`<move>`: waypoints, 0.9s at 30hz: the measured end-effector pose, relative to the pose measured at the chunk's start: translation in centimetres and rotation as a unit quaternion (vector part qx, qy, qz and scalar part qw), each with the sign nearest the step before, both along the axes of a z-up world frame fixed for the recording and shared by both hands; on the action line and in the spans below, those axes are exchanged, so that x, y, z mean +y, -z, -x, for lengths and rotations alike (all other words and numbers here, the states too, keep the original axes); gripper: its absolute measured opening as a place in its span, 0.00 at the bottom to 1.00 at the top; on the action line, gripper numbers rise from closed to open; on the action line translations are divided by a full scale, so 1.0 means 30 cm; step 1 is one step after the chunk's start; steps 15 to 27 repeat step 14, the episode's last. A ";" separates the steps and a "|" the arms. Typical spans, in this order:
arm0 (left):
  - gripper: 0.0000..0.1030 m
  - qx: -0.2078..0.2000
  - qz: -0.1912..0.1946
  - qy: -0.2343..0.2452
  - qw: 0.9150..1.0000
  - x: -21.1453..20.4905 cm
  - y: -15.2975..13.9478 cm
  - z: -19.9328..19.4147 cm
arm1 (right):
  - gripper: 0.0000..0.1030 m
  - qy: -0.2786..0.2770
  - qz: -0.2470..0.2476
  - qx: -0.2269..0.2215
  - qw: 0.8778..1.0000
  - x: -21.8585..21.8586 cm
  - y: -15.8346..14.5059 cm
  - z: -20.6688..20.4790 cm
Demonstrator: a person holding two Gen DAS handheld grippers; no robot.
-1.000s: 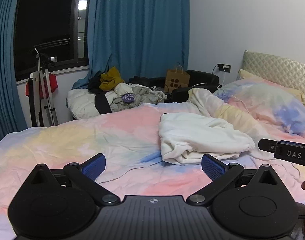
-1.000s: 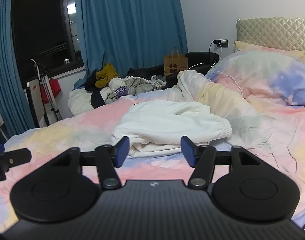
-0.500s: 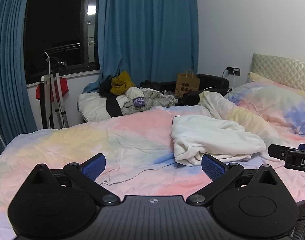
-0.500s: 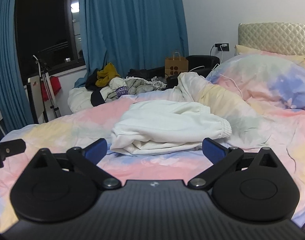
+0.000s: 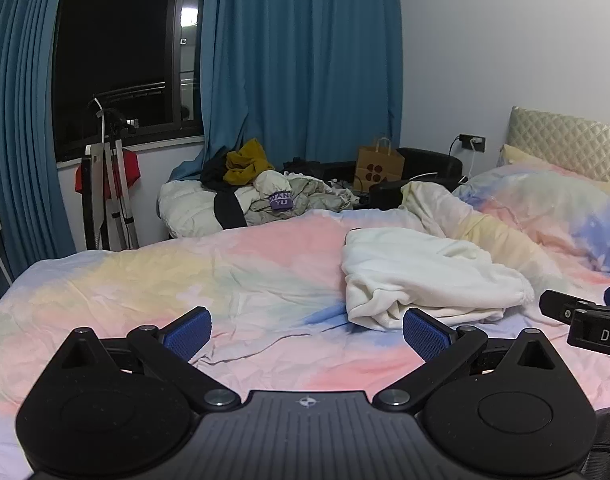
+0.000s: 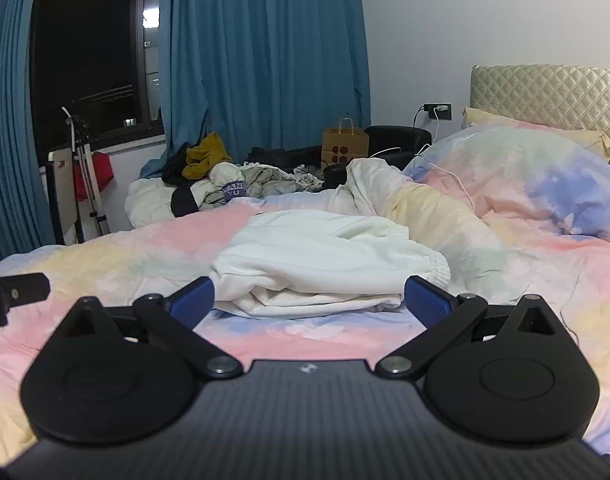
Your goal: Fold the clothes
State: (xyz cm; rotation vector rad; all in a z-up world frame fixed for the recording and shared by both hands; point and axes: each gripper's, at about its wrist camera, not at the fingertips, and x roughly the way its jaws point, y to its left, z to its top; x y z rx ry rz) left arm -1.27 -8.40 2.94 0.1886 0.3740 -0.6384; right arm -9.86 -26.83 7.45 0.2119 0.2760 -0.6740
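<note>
A cream-white folded garment (image 5: 425, 276) (image 6: 325, 264) lies on the pastel bedspread (image 5: 185, 280) (image 6: 105, 256). My left gripper (image 5: 307, 330) is open above the bedspread, with the garment ahead and to its right. My right gripper (image 6: 309, 302) is open too, wide apart and empty, with the garment straight ahead just beyond its blue pads (image 6: 425, 300). Each gripper shows at the edge of the other's view. Nothing is held.
A rumpled duvet and a pillow (image 6: 545, 176) lie to the right under a quilted headboard (image 6: 545, 88). Behind the bed sits a pile of clothes (image 5: 257, 196), a paper bag (image 5: 379, 166), blue curtains (image 5: 305, 60) and a folded rack (image 5: 109, 196).
The right gripper has gone from half shut to wide open. Both grippers have drawn back and tilted up a little, so the garment sits lower in the views.
</note>
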 end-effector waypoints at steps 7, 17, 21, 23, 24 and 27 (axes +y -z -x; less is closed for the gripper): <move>1.00 0.001 -0.011 0.005 1.000 -0.030 0.022 -0.007 | 1.00 0.005 -0.007 0.000 1.000 -0.013 0.018 0.005; 1.00 0.008 -0.017 0.010 1.000 -0.054 0.041 -0.015 | 1.00 0.007 -0.011 0.000 1.000 -0.026 0.031 0.005; 1.00 0.008 -0.017 0.010 1.000 -0.054 0.041 -0.015 | 1.00 0.007 -0.011 0.000 1.000 -0.026 0.031 0.005; 1.00 0.008 -0.017 0.010 1.000 -0.054 0.041 -0.015 | 1.00 0.007 -0.011 0.000 1.000 -0.026 0.031 0.005; 1.00 0.008 -0.017 0.010 1.000 -0.054 0.041 -0.015 | 1.00 0.007 -0.011 0.000 1.000 -0.026 0.031 0.005; 1.00 0.008 -0.017 0.010 1.000 -0.054 0.041 -0.015 | 1.00 0.007 -0.011 0.000 1.000 -0.026 0.031 0.005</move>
